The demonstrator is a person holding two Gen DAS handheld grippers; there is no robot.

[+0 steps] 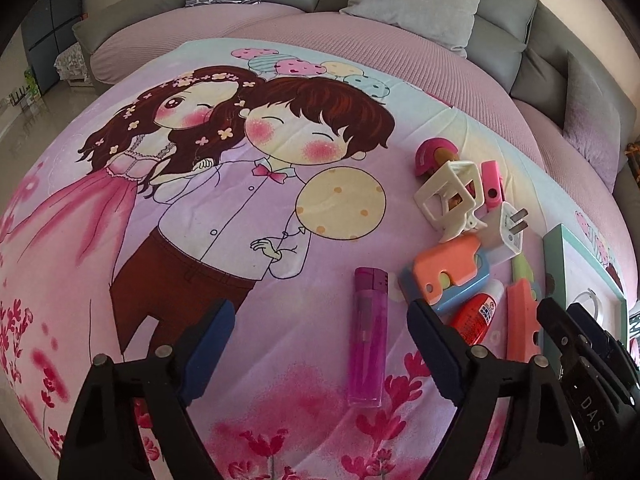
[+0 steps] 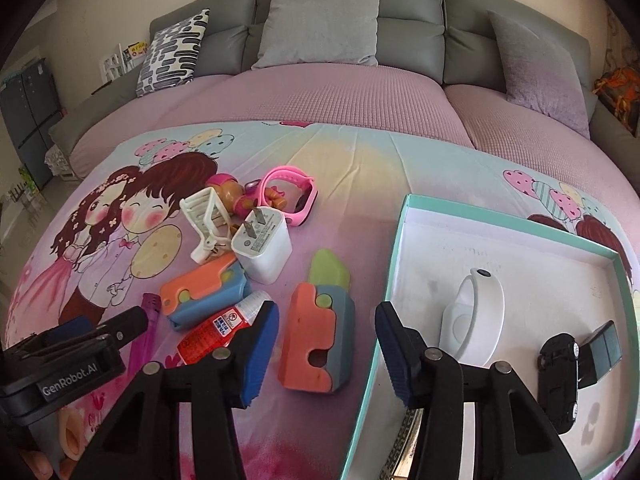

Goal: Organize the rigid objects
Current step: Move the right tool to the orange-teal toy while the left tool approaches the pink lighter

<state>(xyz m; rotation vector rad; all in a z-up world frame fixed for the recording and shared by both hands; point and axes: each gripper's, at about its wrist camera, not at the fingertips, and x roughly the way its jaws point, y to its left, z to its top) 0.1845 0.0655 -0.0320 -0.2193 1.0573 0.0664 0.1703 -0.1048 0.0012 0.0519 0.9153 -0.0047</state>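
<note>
A pile of small rigid objects lies on the cartoon bedspread (image 1: 200, 220). My left gripper (image 1: 320, 344) is open and empty, with a purple lighter (image 1: 368, 336) between its fingers. To its right lie an orange and blue toy (image 1: 448, 276), a white charger plug (image 1: 506, 232), a white clip (image 1: 448, 196) and a red glue bottle (image 1: 476, 316). My right gripper (image 2: 326, 352) is open and empty above a second orange and blue toy (image 2: 316, 344). A teal-rimmed box (image 2: 400, 240) at the right holds a white wristband (image 2: 476, 316) and a black toy car (image 2: 560, 380).
A pink watch (image 2: 292, 192), a small doll (image 2: 232, 192) and a green piece (image 2: 328, 272) lie in the pile. The left gripper (image 2: 80, 344) shows at the lower left of the right wrist view. Grey sofa cushions (image 2: 320, 28) stand behind the bed.
</note>
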